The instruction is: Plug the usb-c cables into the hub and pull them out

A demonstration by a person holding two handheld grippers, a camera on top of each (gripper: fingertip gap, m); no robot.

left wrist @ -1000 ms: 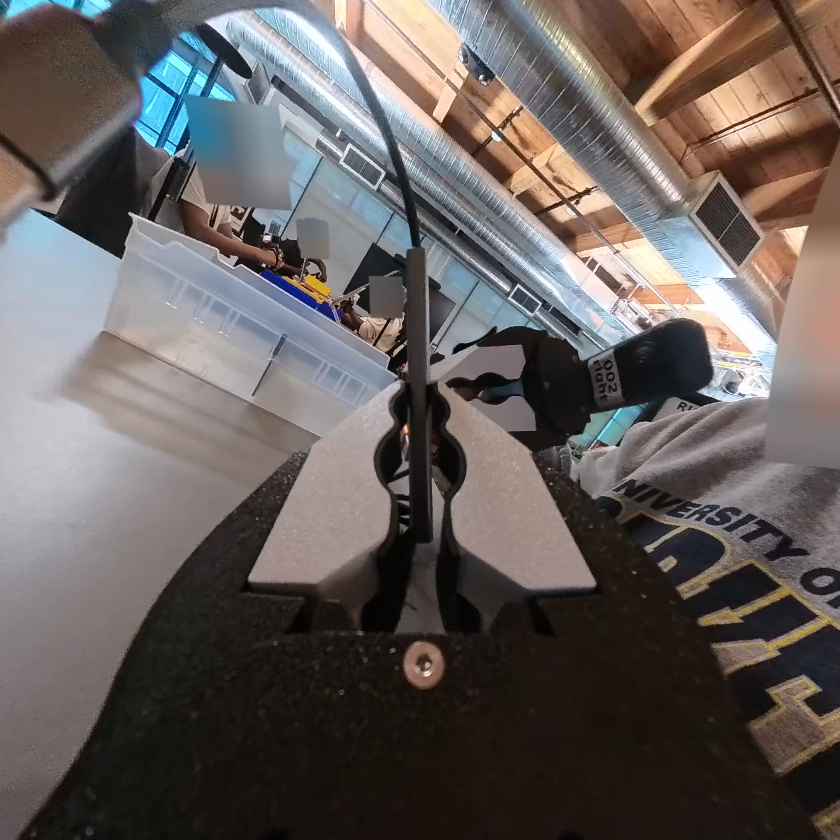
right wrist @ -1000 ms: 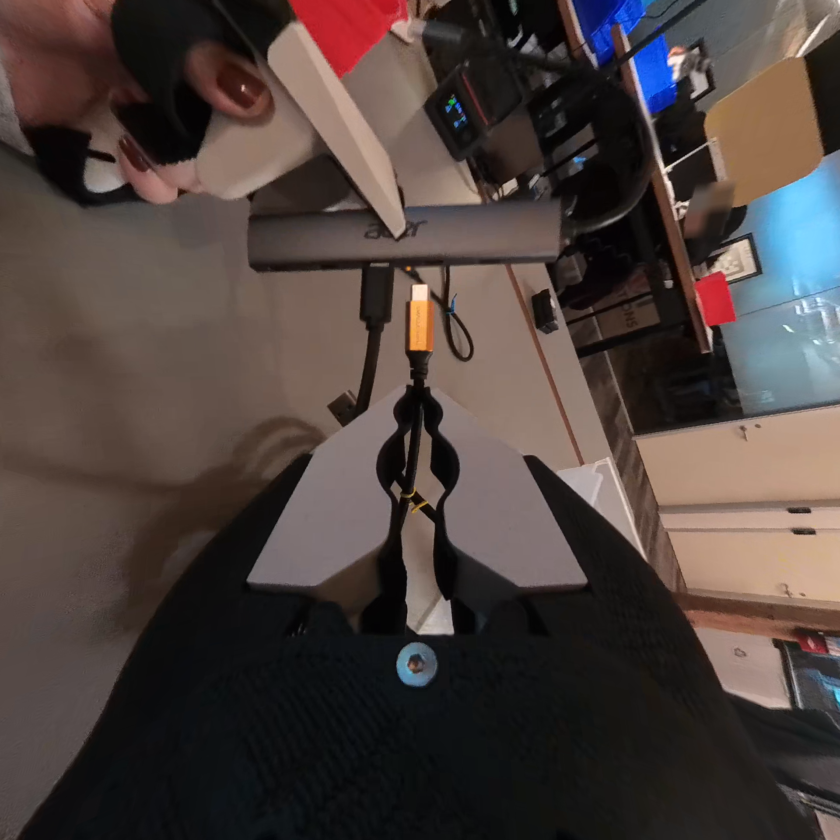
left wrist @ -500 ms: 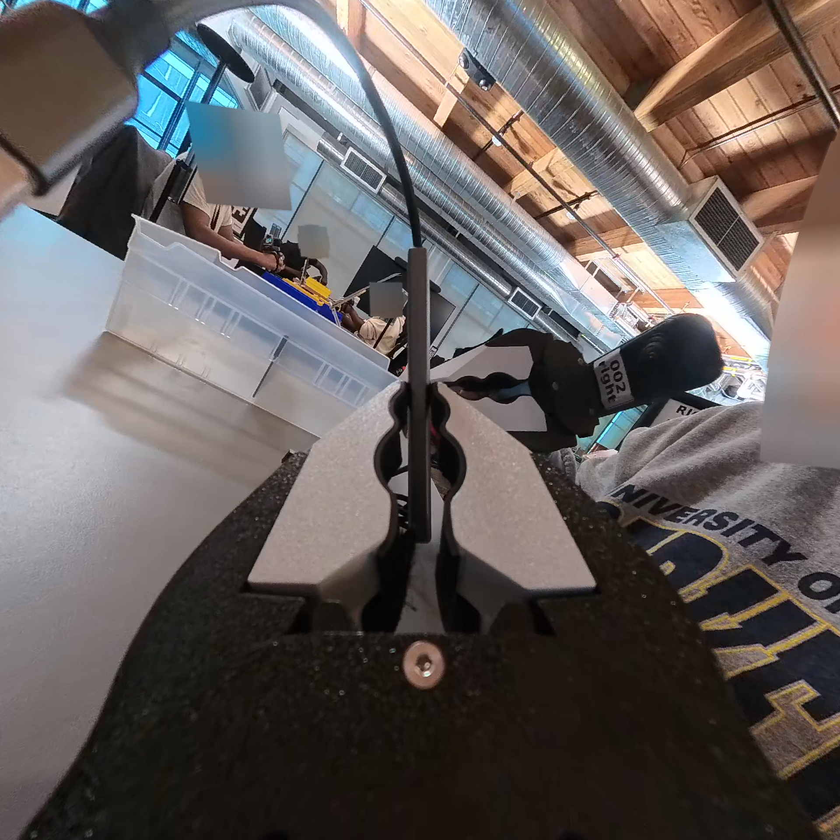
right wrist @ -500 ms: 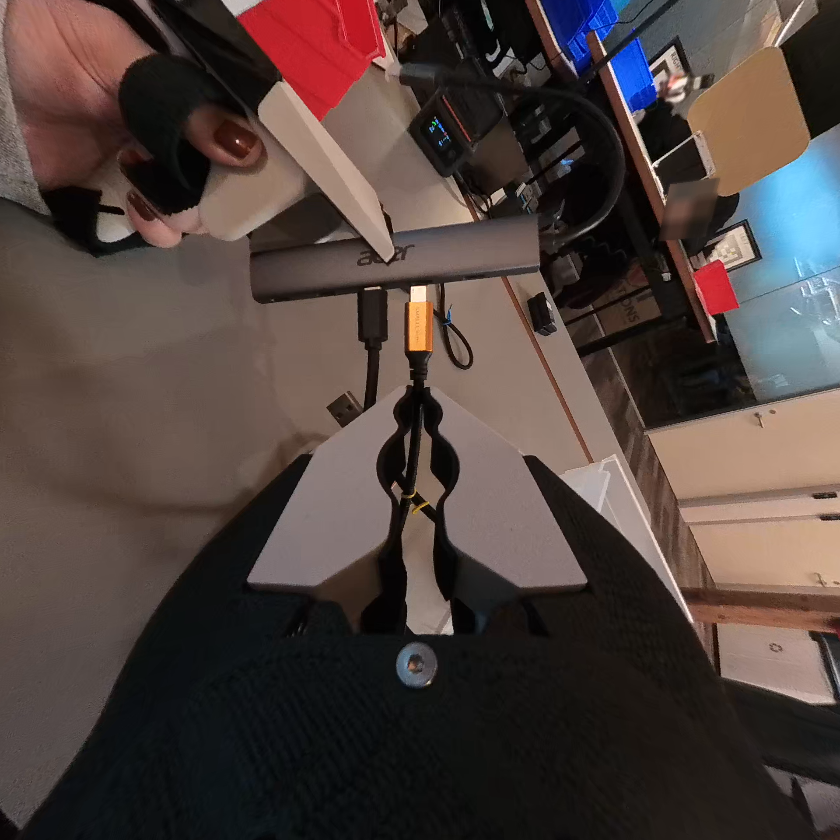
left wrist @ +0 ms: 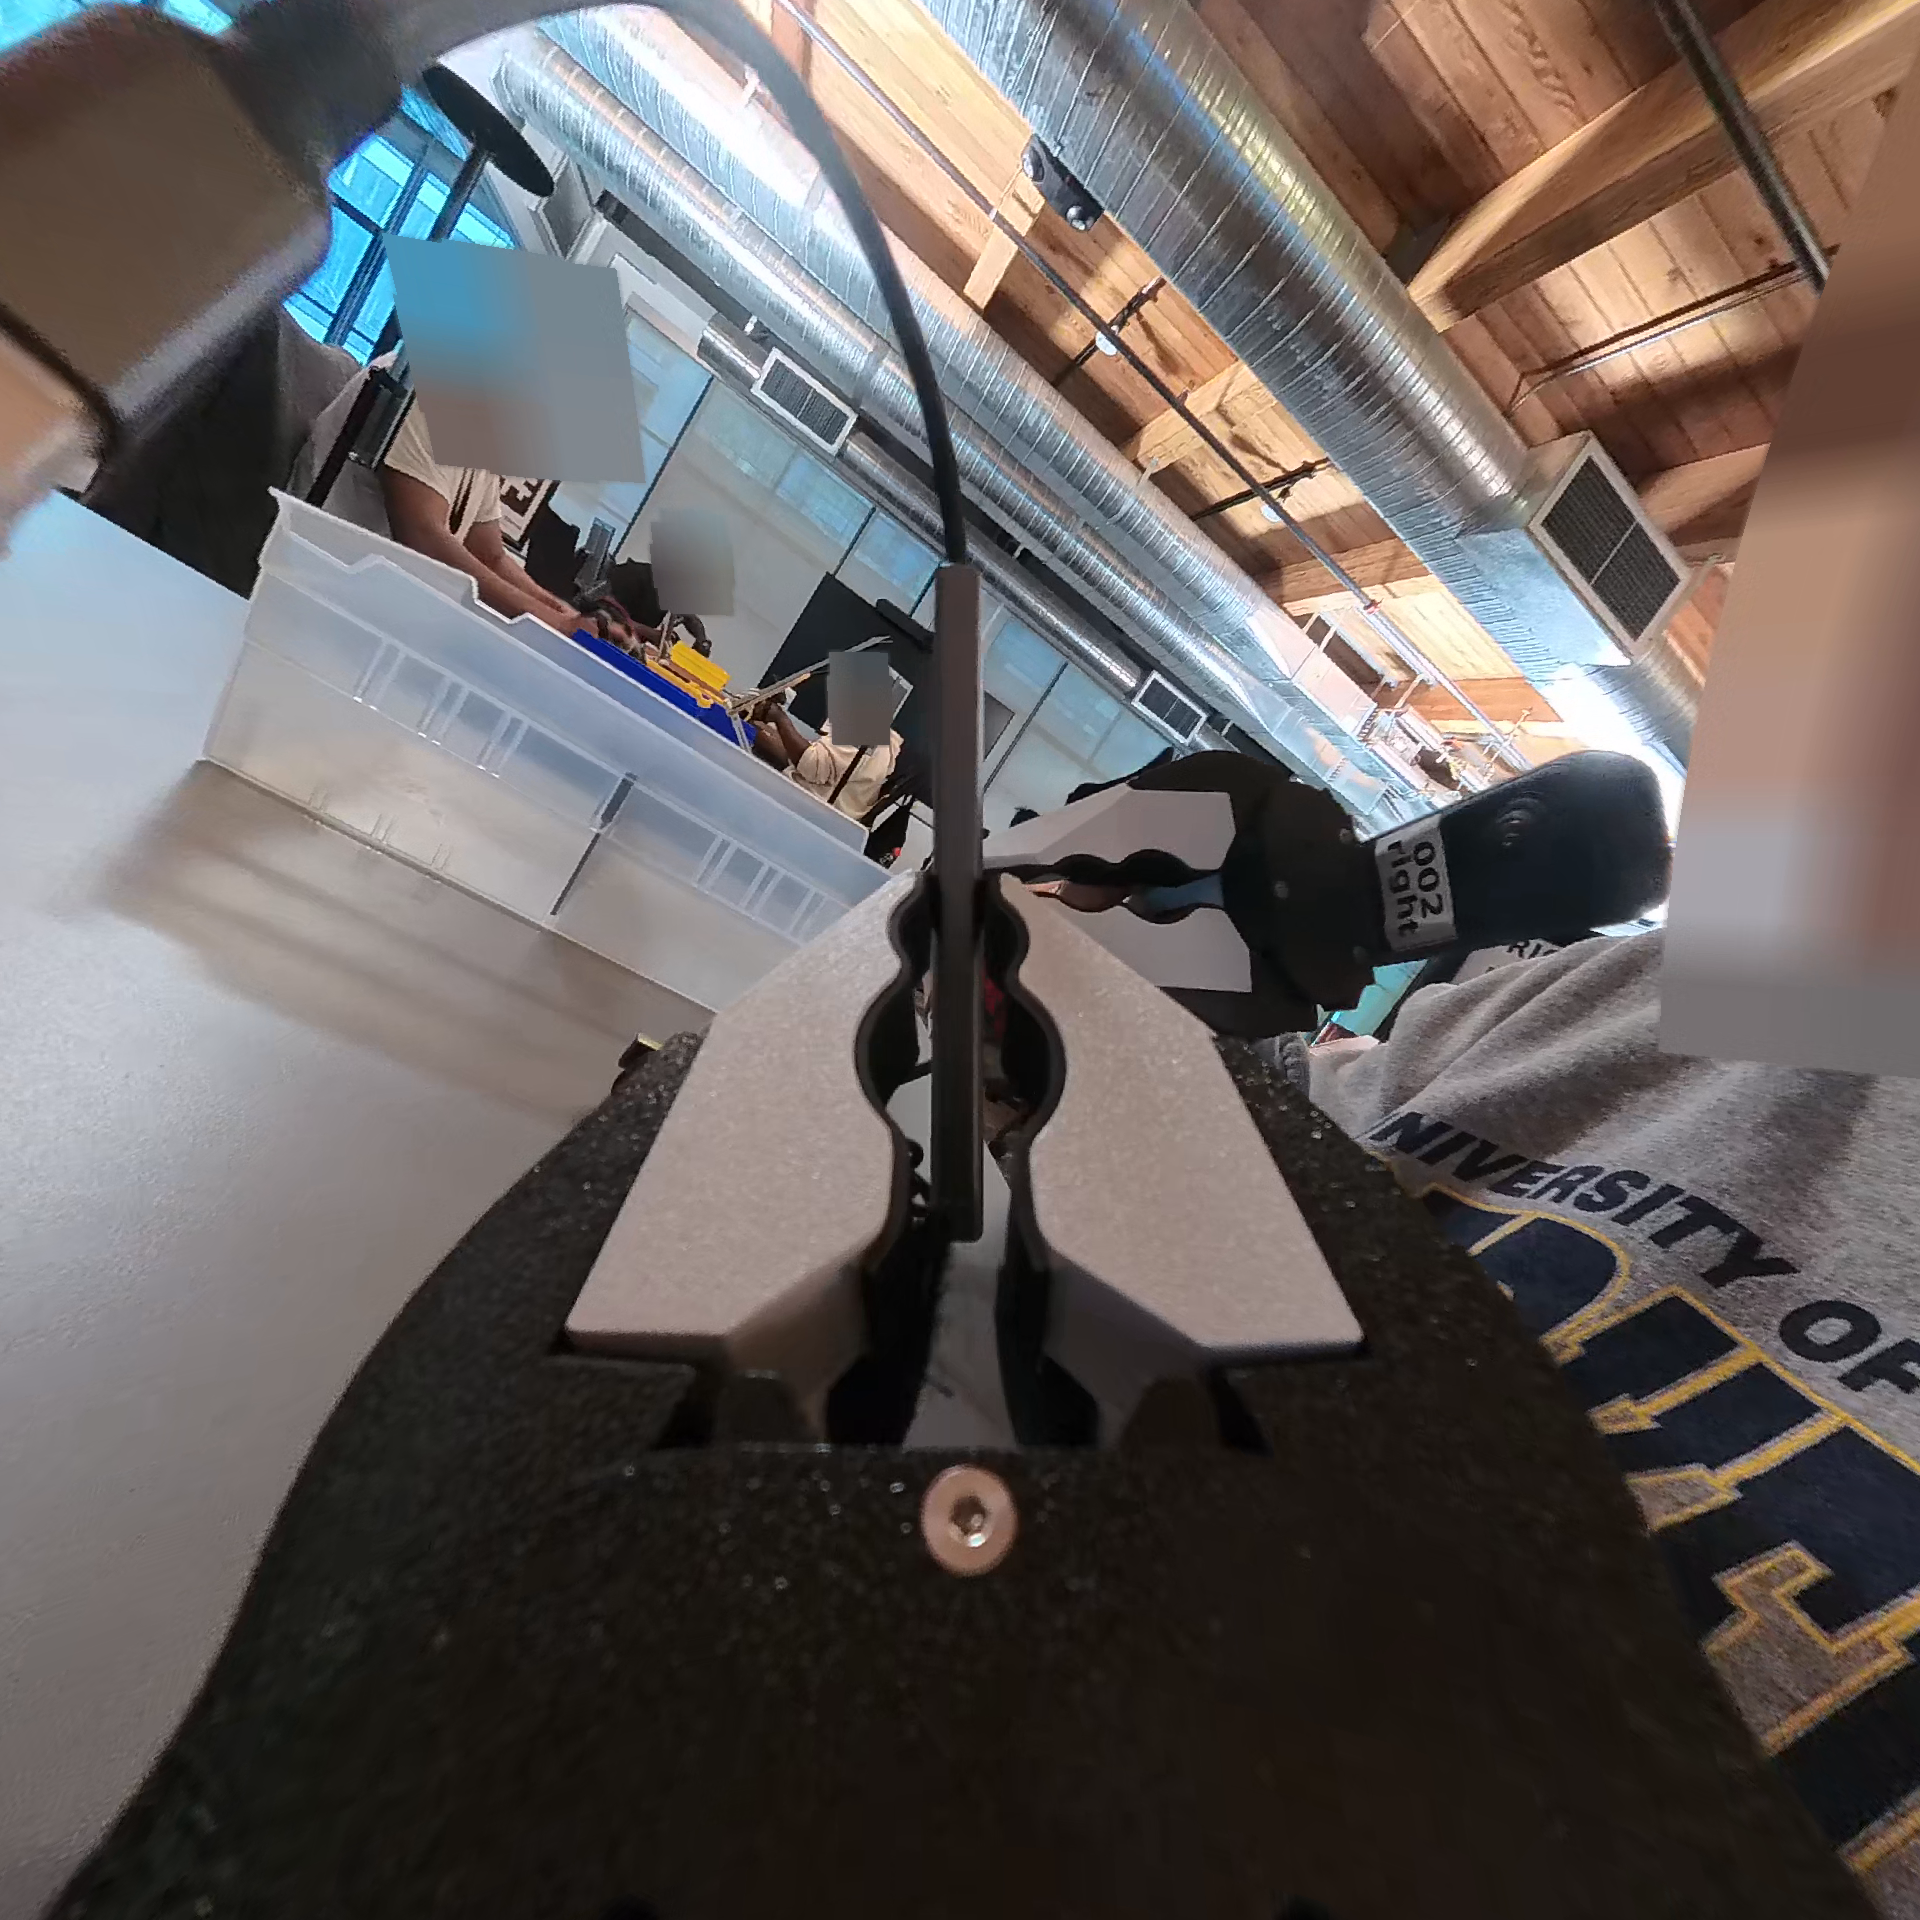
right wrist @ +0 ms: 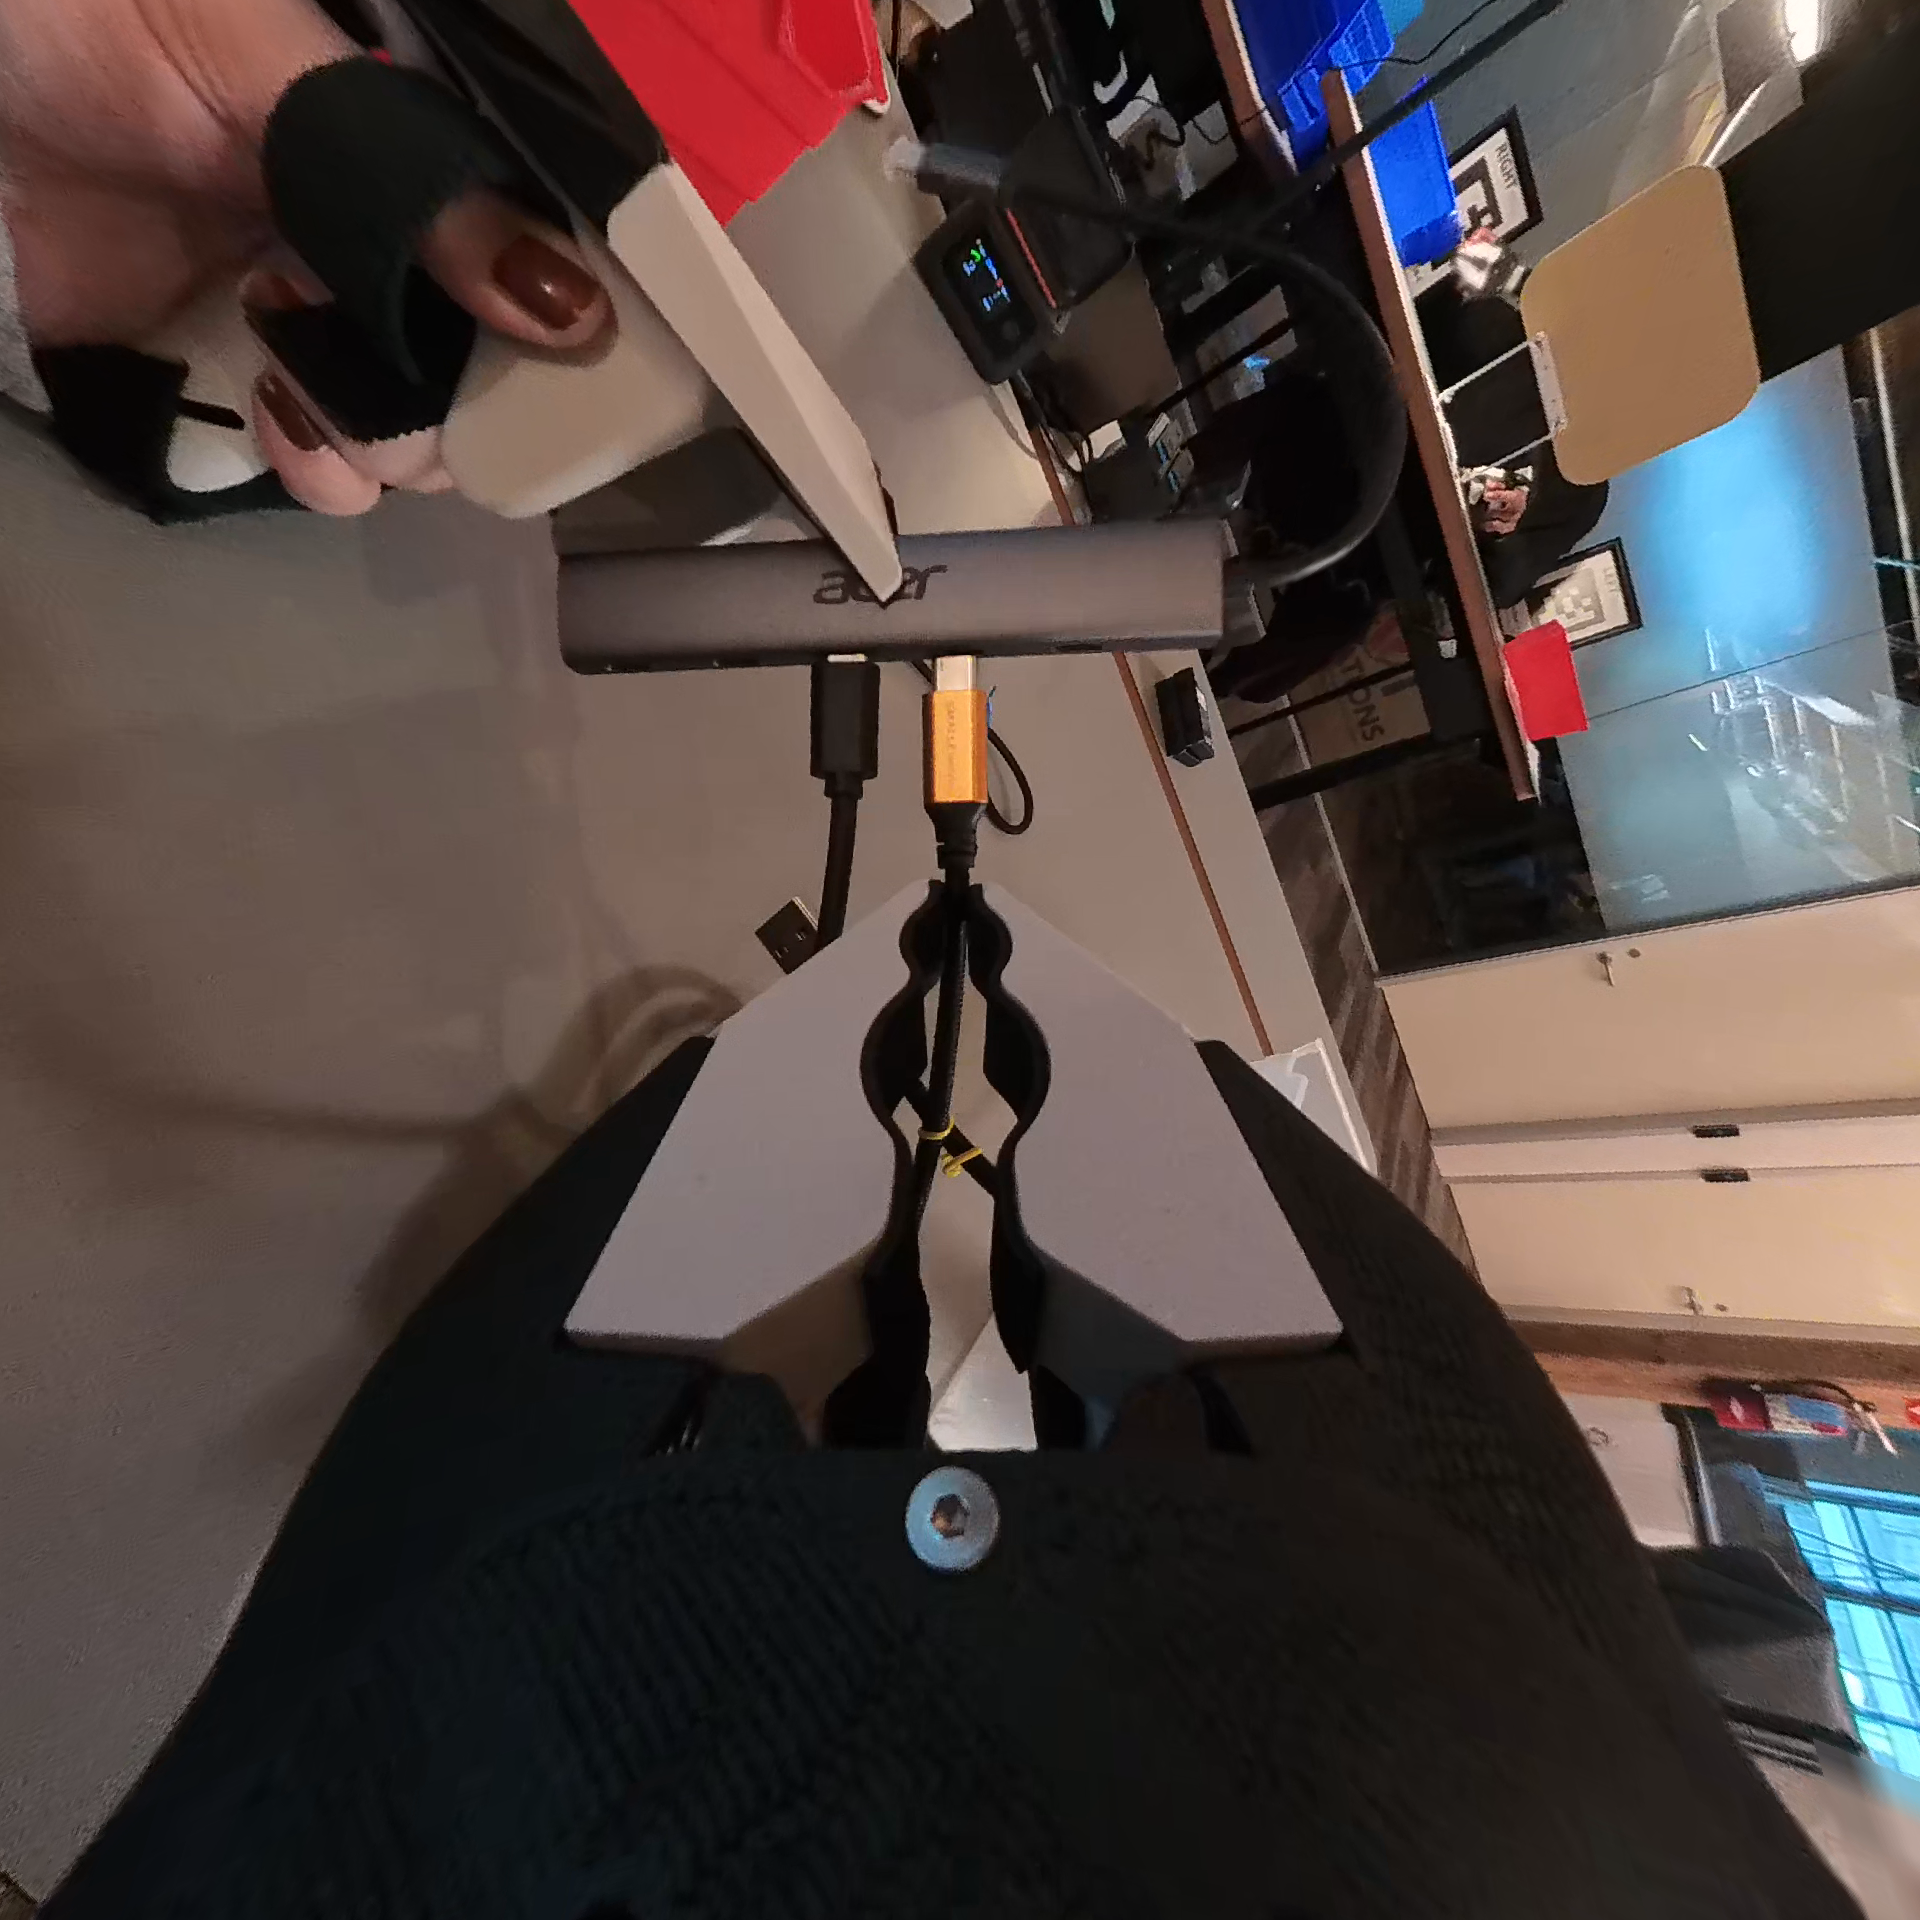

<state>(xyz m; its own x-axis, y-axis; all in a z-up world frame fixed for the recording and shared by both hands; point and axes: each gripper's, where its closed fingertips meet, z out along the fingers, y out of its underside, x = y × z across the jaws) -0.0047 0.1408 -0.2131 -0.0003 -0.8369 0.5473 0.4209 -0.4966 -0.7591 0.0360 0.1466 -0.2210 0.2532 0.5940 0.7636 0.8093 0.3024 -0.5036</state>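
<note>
In the right wrist view, my right gripper is shut on a black braided cable just behind its orange usb-c plug. The plug's silver tip meets a port on the dark grey hub, with part of the tip still showing. A black usb-c plug sits in the port to its left. One pale finger of the left gripper clamps the hub. In the left wrist view, my left gripper is shut on the hub, seen edge-on. The right gripper shows behind it.
A clear plastic bin stands on the grey table at the far left. A person's grey sweatshirt is close on the right. A red bin, a small screen device and a loose USB-A plug are near the hub. About 5 cm separates my left fingertips from my right.
The orange plug has moved up to the hub: a gap separated them a second ago, and now its tip is at the port. The left gripper holds the hub steady.
</note>
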